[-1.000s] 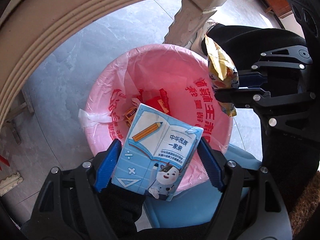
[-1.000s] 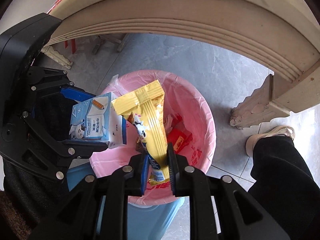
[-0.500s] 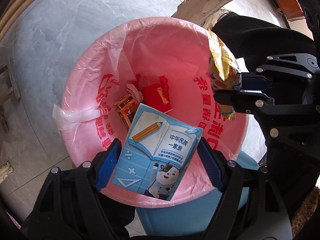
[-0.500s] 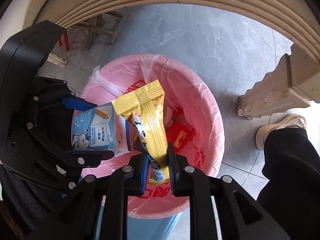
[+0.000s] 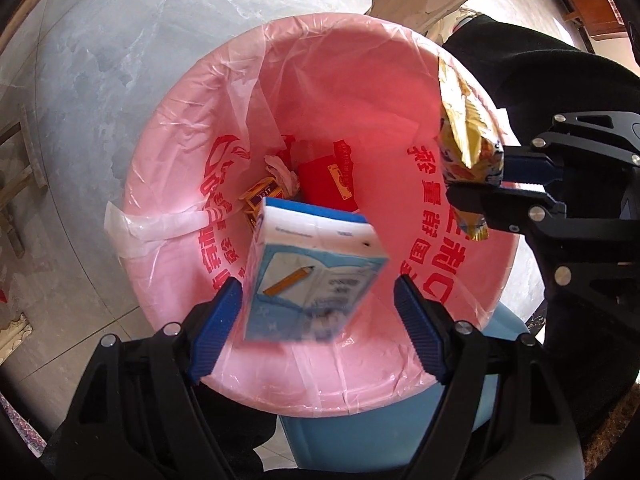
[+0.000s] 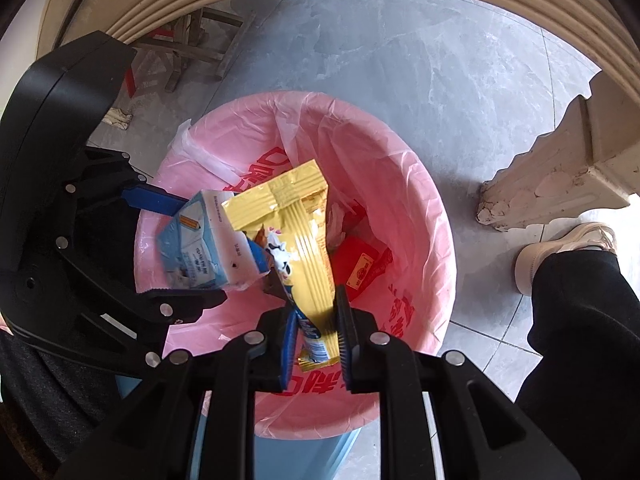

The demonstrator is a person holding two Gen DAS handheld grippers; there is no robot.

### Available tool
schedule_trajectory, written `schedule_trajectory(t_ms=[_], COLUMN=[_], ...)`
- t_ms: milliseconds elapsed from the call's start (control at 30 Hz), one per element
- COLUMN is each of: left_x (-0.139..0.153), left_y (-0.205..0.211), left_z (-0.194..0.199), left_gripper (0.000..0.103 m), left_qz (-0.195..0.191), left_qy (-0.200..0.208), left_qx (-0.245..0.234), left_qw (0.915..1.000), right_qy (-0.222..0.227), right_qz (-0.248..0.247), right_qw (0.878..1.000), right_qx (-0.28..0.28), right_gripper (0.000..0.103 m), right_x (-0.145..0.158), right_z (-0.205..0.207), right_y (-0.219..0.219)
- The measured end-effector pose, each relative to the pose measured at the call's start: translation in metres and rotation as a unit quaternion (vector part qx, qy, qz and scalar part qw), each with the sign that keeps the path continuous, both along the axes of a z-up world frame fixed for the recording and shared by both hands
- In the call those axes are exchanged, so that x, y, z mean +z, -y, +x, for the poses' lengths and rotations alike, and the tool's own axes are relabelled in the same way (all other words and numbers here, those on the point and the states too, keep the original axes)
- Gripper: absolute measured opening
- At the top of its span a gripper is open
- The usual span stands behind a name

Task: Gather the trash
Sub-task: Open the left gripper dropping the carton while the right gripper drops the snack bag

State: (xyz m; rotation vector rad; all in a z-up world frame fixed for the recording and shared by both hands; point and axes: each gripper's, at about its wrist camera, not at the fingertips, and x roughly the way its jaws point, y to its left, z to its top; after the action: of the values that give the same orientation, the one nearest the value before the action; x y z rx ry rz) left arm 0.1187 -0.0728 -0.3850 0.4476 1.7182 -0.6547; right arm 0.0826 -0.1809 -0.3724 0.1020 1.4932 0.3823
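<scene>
Blue carton (image 5: pixel 308 276) tipped forward, loose between pads (image 5: pixel 218 328)

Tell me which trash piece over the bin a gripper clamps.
The yellow wrapper, clamped in the right gripper; the blue carton tilts loose inside the open left gripper.

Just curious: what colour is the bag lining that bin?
Pink, with red printed characters; the bin liner shows best in the left wrist view.

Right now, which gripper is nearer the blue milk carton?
Left. The left gripper straddles the blue milk carton, its pads apart from it. The right gripper, beside it, clamps the yellow wrapper.
</scene>
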Motion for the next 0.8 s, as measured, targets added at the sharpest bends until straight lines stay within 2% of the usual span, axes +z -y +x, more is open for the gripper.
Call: schedule_trajectory(t_ms=[167, 200, 233, 300, 800], left_x=[-0.0024, -0.0028, -0.0028, -0.0022, 0.0056], left_y=[0.0003, 0.001, 0.0011, 0.0004, 0.0008], left_z=[0.0003, 0.0, -0.0005, -0.0017, -0.0039], left_gripper=[0.077, 0.077, 0.077, 0.077, 0.078], left_qz=[0.01, 0.012, 0.014, 0.016, 0.019], left_qy=[0.002, 0.002, 0.003, 0.004, 0.018], left_qx=[-0.002, -0.003, -0.004, -0.004, -0.005], left_qw=[0.9999, 0.9999, 0.9999, 0.9999, 0.9996], right_qy=[0.002, 0.002, 0.003, 0.009, 0.015], right_qz=[-0.005, -0.008, -0.013, -0.019, -0.02], right_qw=[1.0, 1.0, 1.0, 1.0, 1.0], right_qx=[0.0, 0.001, 0.001, 0.002, 0.004], right_gripper=[0.02, 0.024, 0.034, 0.045, 0.05], right_x=[-0.0004, -0.0007, -0.0006, 0.0012, 0.0045], right_z=[-0.0001, 0.0001, 0.0002, -0.0001, -0.0003], right_y=[-0.0007, -0.0012, -0.0018, -0.0025, -0.0039])
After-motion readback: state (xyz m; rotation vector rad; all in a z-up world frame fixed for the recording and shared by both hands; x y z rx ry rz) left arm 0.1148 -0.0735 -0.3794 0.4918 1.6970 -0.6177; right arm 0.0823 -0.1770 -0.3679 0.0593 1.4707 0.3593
